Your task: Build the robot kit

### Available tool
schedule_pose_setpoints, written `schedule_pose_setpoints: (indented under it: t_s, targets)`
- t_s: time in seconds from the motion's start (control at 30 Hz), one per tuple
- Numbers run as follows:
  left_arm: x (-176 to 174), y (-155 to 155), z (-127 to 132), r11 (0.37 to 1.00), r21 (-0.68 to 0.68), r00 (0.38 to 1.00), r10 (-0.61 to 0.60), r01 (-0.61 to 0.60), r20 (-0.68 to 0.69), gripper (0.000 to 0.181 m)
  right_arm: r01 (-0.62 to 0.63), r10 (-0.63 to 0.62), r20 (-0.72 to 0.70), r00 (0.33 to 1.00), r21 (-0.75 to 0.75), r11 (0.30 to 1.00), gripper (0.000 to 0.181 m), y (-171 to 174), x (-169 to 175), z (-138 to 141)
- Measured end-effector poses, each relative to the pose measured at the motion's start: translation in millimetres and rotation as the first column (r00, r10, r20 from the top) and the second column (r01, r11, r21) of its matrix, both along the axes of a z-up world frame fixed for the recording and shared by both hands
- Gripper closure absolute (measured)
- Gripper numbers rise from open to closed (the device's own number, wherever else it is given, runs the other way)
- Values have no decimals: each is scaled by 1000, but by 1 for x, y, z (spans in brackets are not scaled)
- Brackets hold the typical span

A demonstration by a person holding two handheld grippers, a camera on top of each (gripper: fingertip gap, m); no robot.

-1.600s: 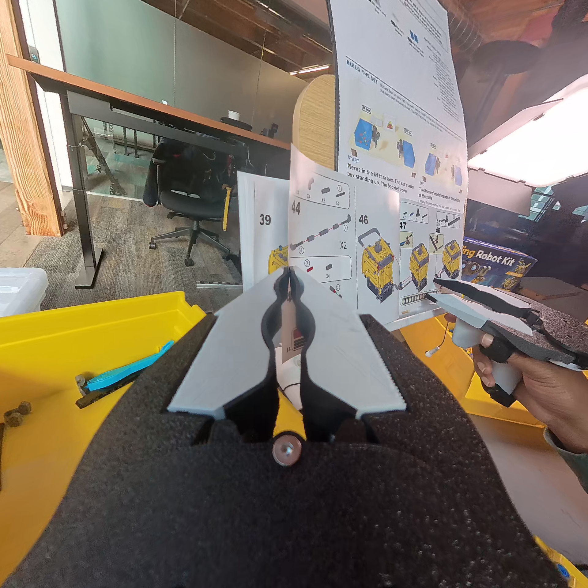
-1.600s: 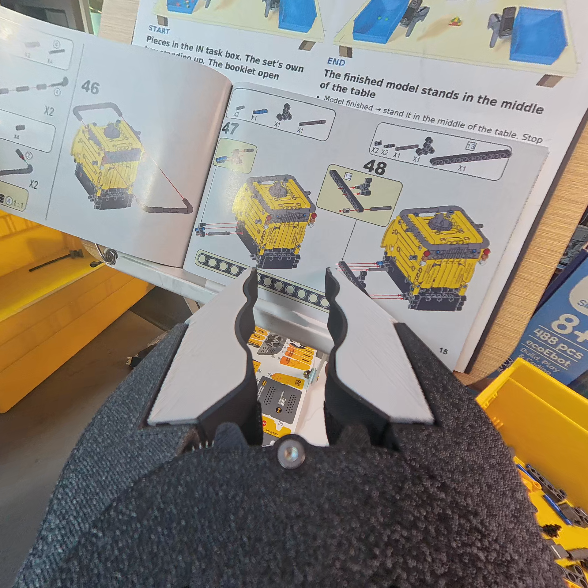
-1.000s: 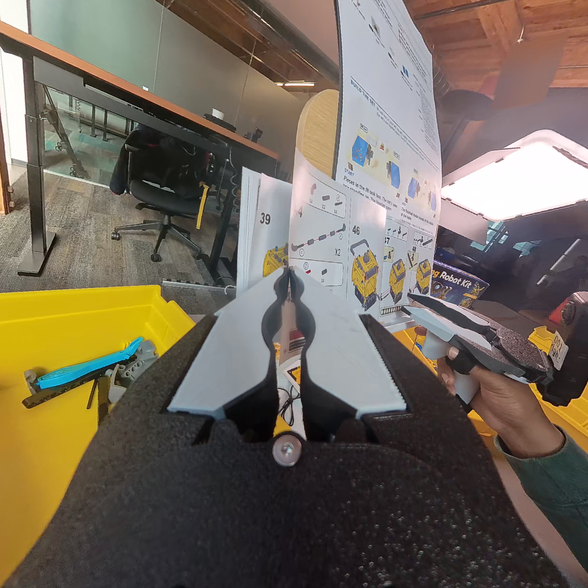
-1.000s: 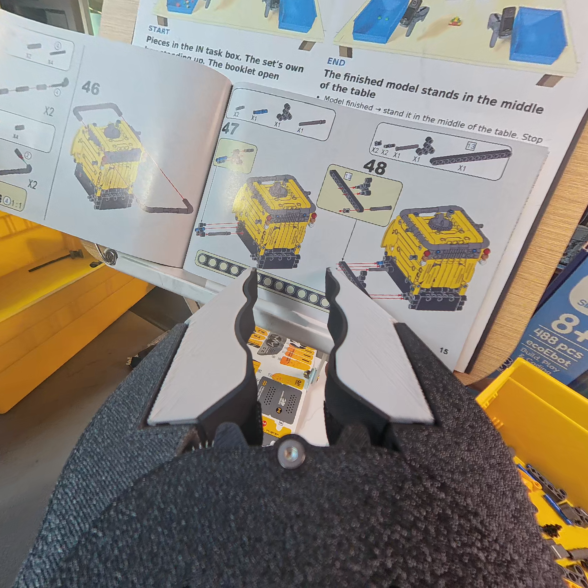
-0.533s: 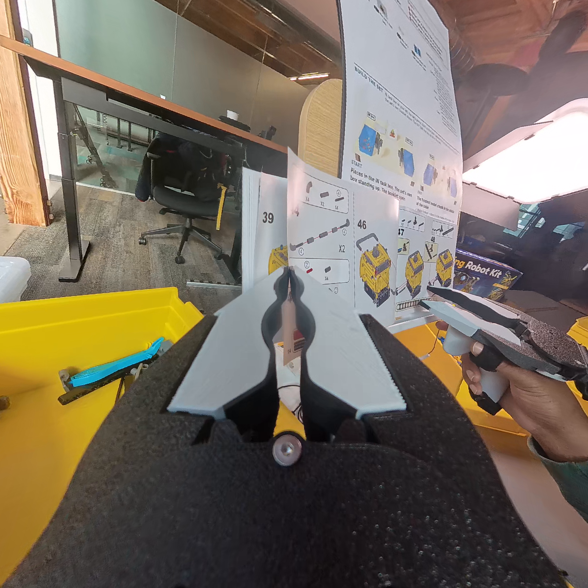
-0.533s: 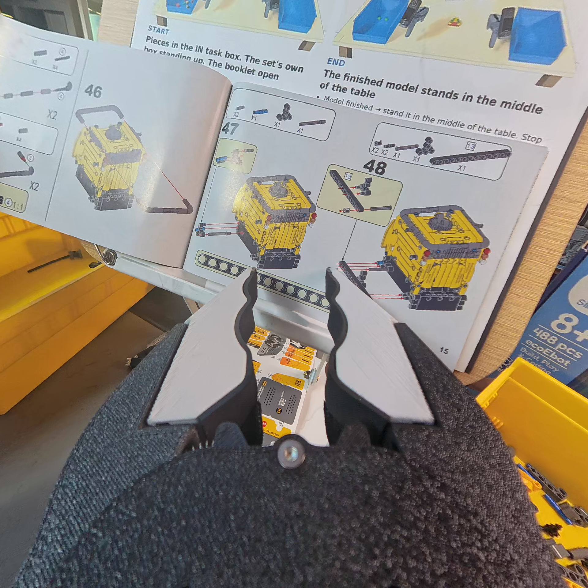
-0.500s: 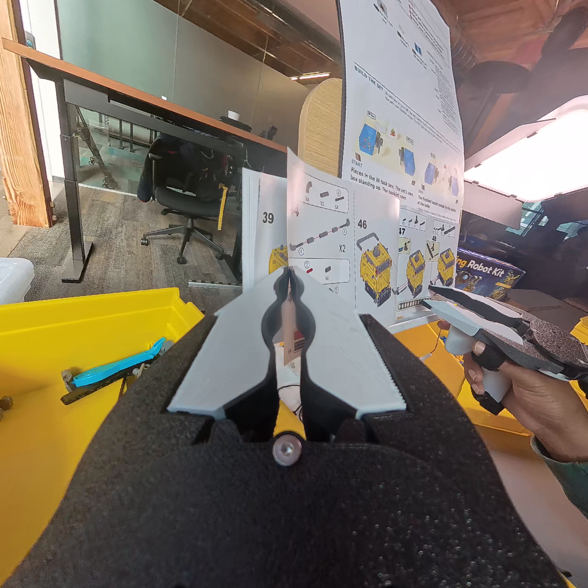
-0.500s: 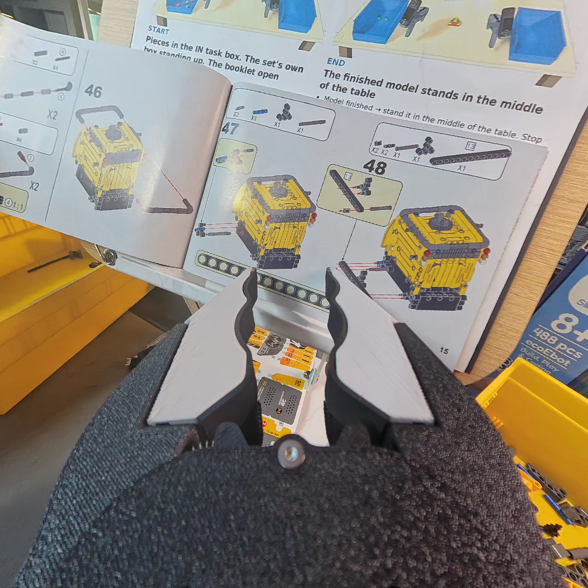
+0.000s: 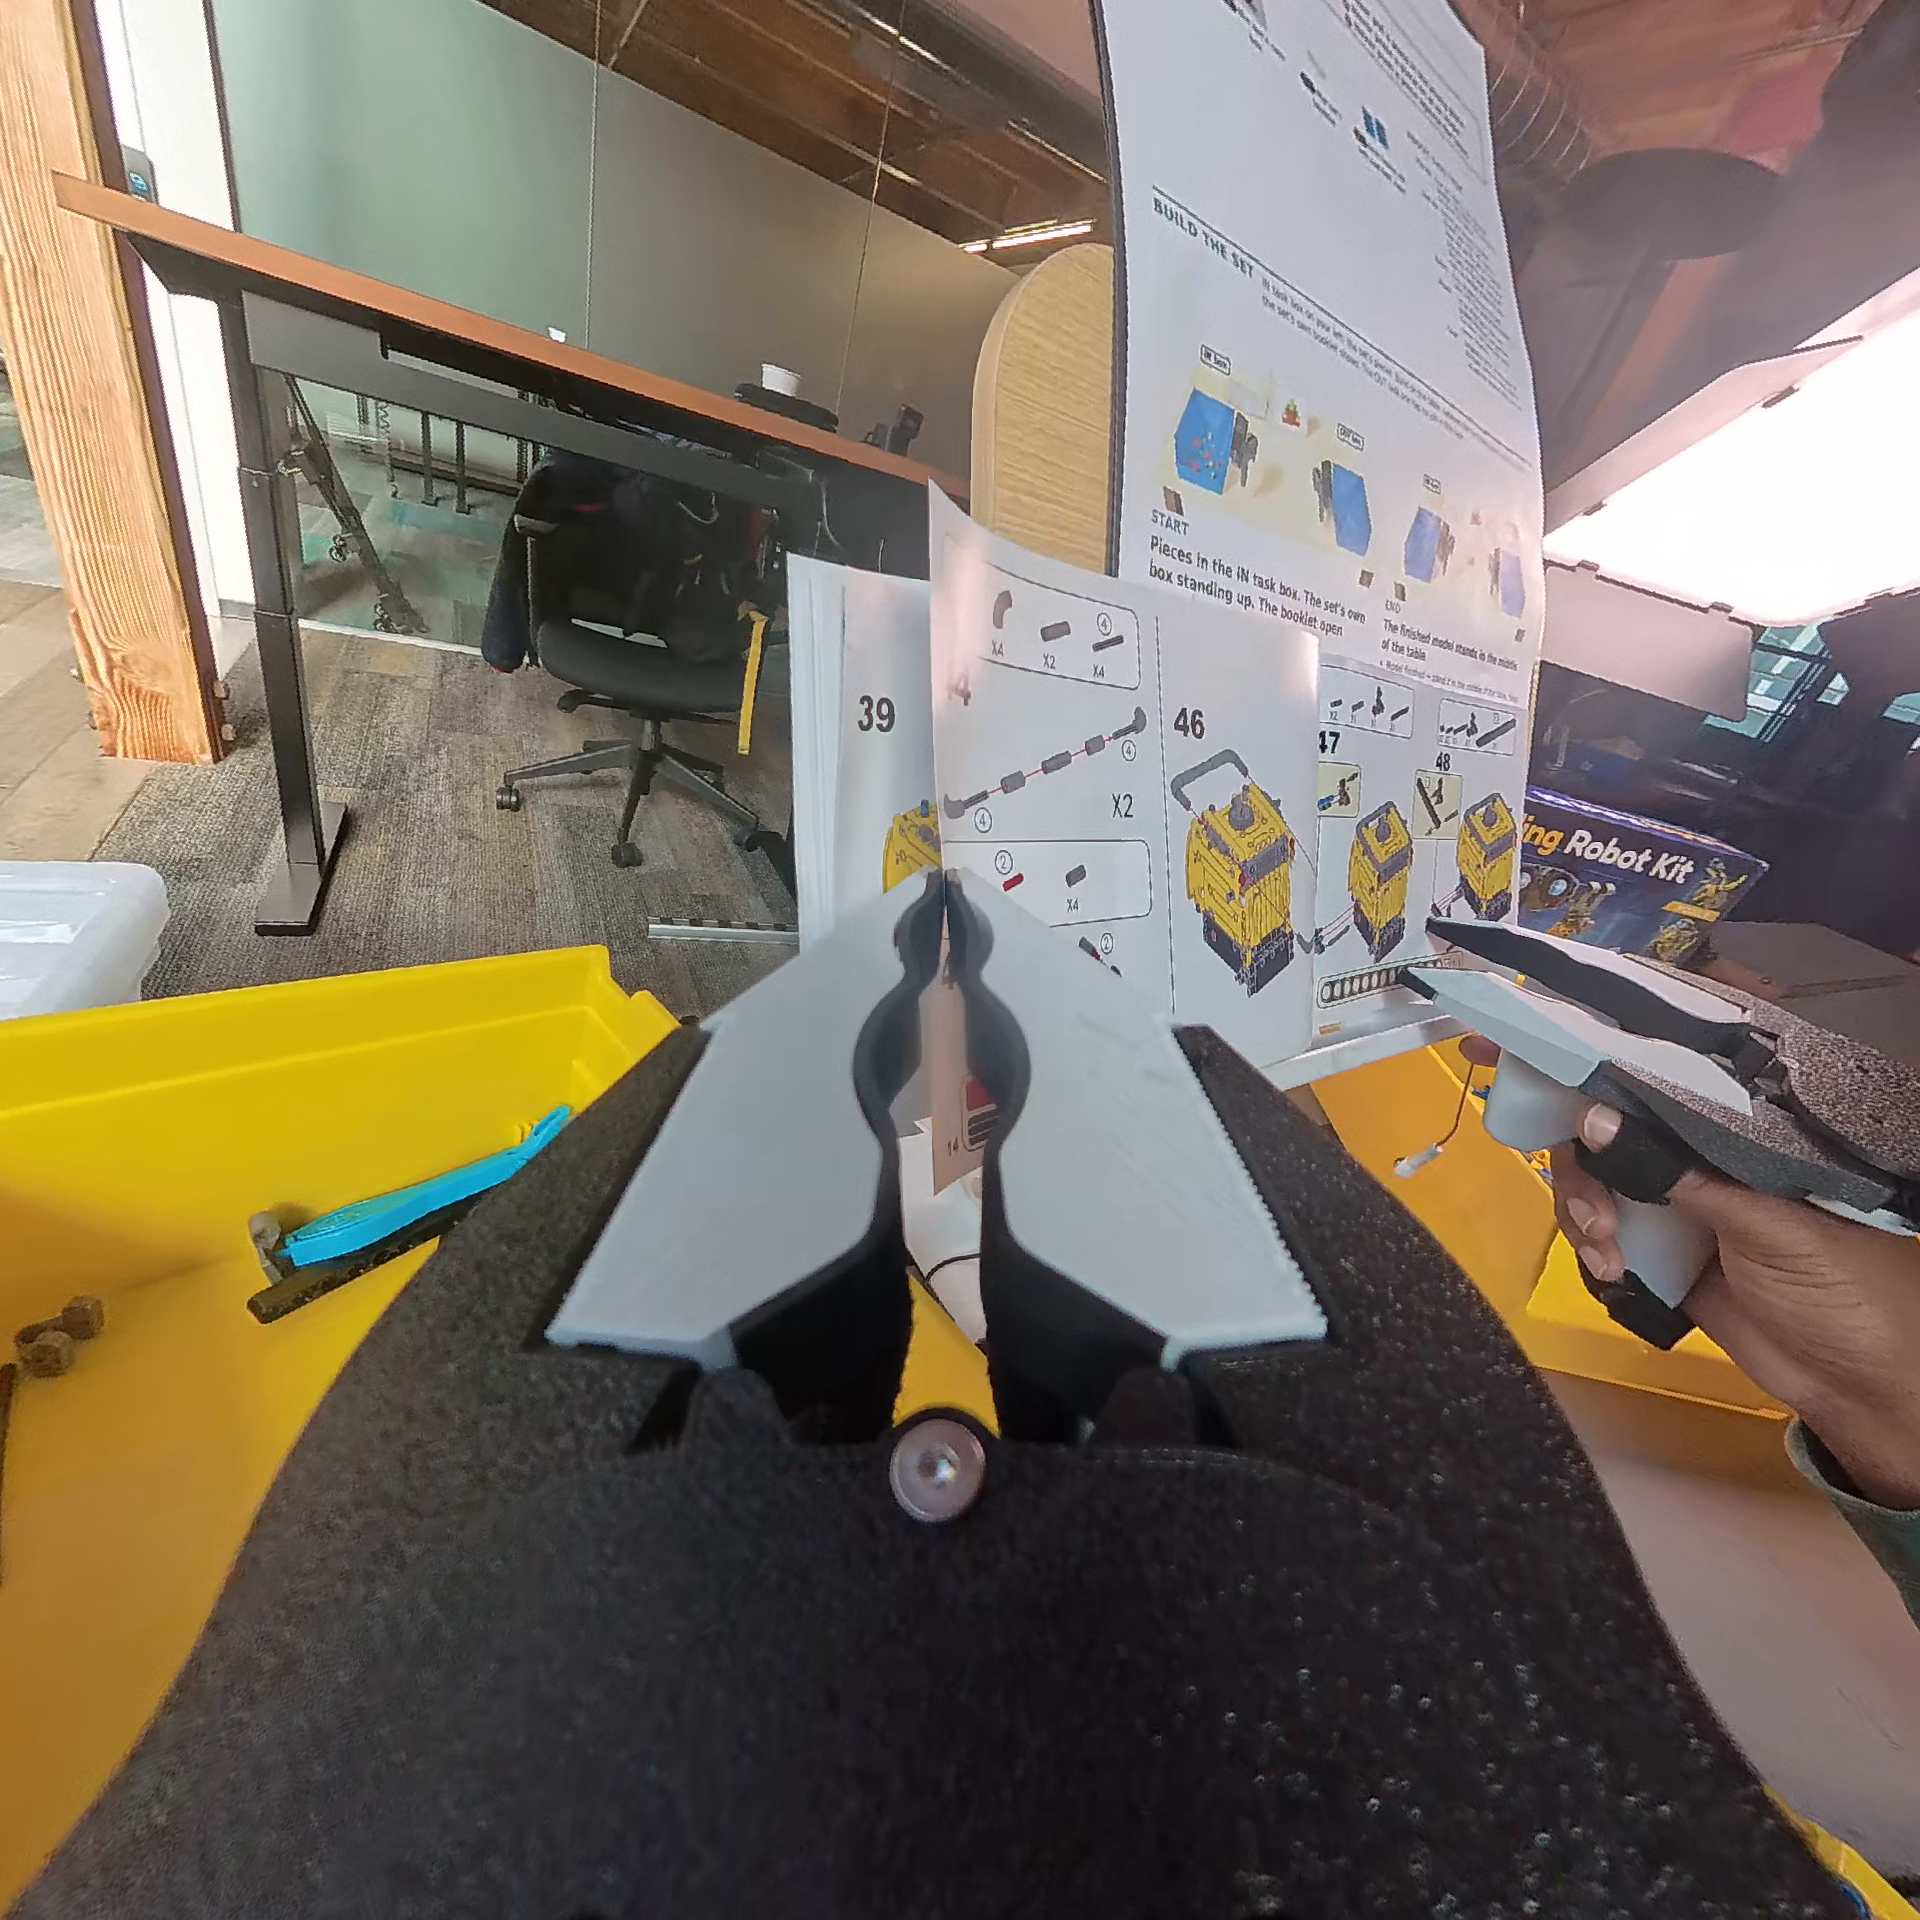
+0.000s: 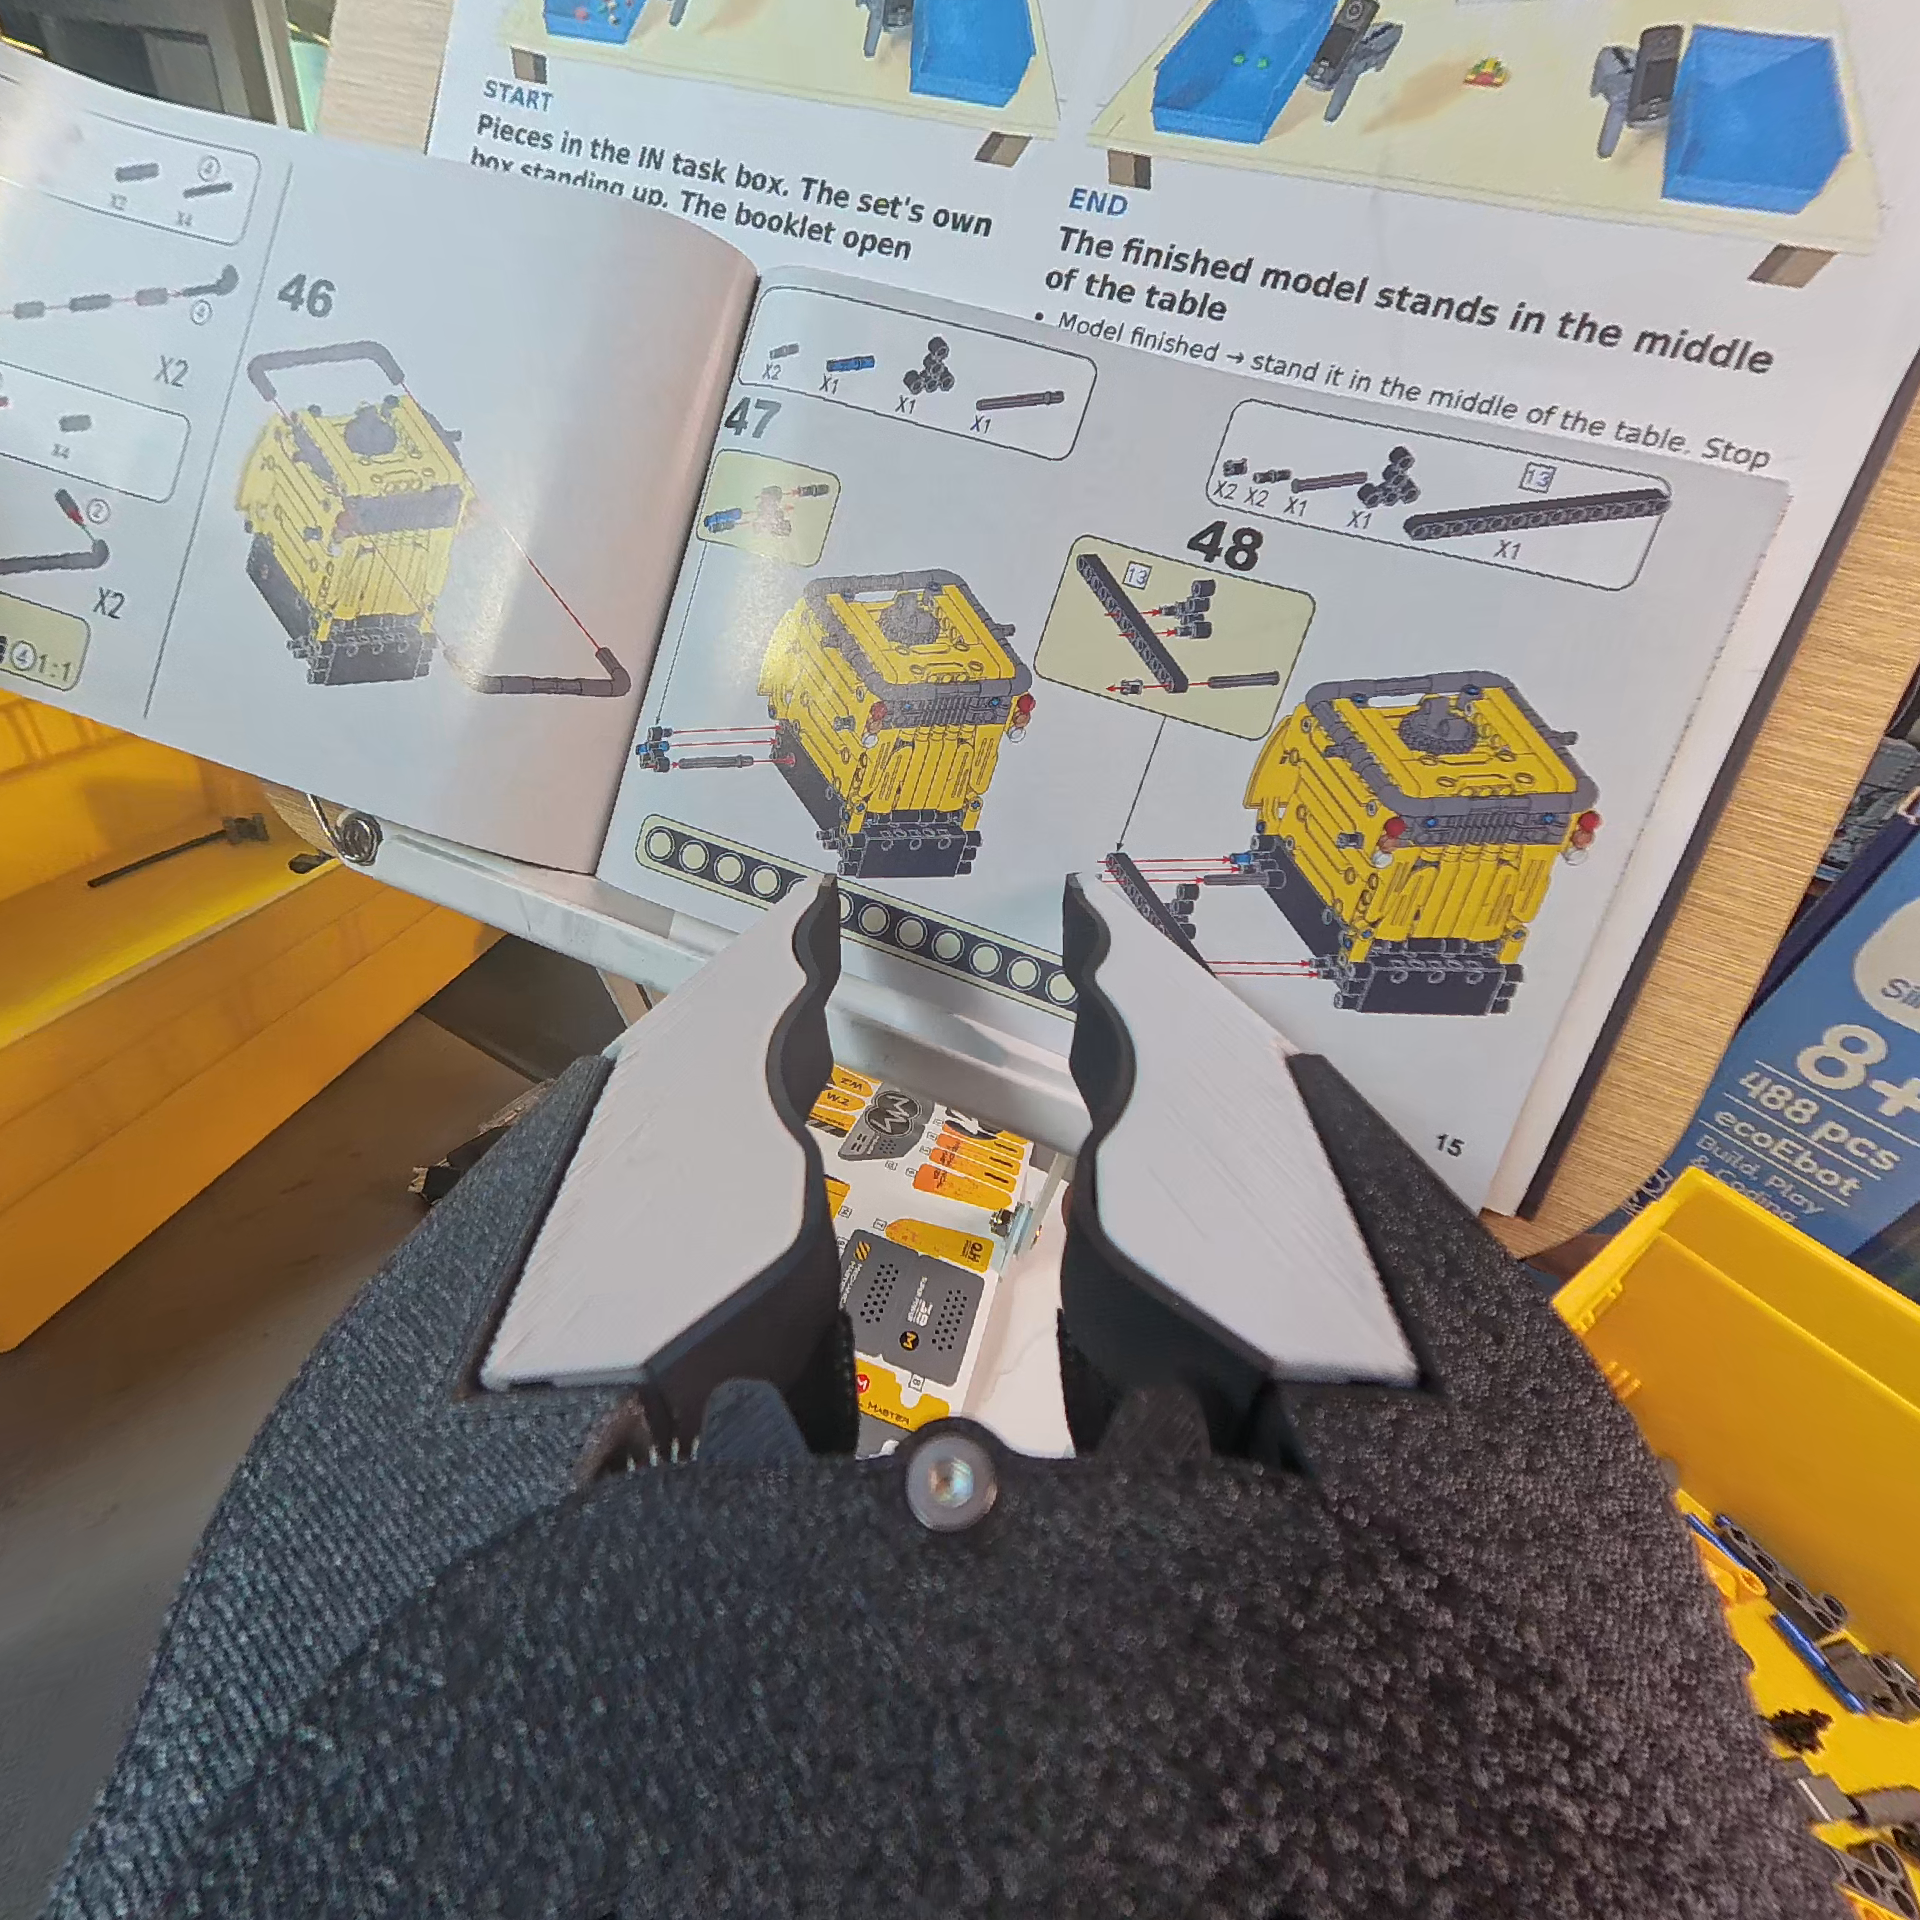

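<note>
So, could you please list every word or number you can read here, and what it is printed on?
I cannot quote writing; it stands on:
booklet: clear print, both pages.
poster behind it: clear print.
blue box: clear print.
sticker sheet: too small.
The page in the left gripper: mostly hidden.

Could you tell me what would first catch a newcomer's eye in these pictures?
The open instruction booklet stands propped at the centre, its pages full of yellow model drawings. The left gripper has its jaws shut on the edge of one booklet page, lifted clear of the others. The right gripper, jaws open, points at the booklet's right-hand page.
</note>
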State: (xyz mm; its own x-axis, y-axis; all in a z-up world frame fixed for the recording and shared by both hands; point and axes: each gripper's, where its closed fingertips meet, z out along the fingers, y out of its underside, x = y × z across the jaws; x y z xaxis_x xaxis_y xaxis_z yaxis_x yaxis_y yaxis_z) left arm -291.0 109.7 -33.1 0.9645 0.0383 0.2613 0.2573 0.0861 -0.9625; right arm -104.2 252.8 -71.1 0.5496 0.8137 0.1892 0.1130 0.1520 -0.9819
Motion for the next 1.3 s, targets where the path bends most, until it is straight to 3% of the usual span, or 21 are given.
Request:
schedule_pose_setpoints:
  t_s: [1.0, 1.3]
  targets:
    - [-2, 3, -3, 999, -6, 998, 52, -52, -46, 181, 14, -14, -5, 1000, -12, 1000, 135, 2, 3, 1]
    - [-3, 2, -2, 999, -3, 998, 44, -44, -40, 181, 40, -40, -22, 999, 6, 999, 123, 3, 4, 2]
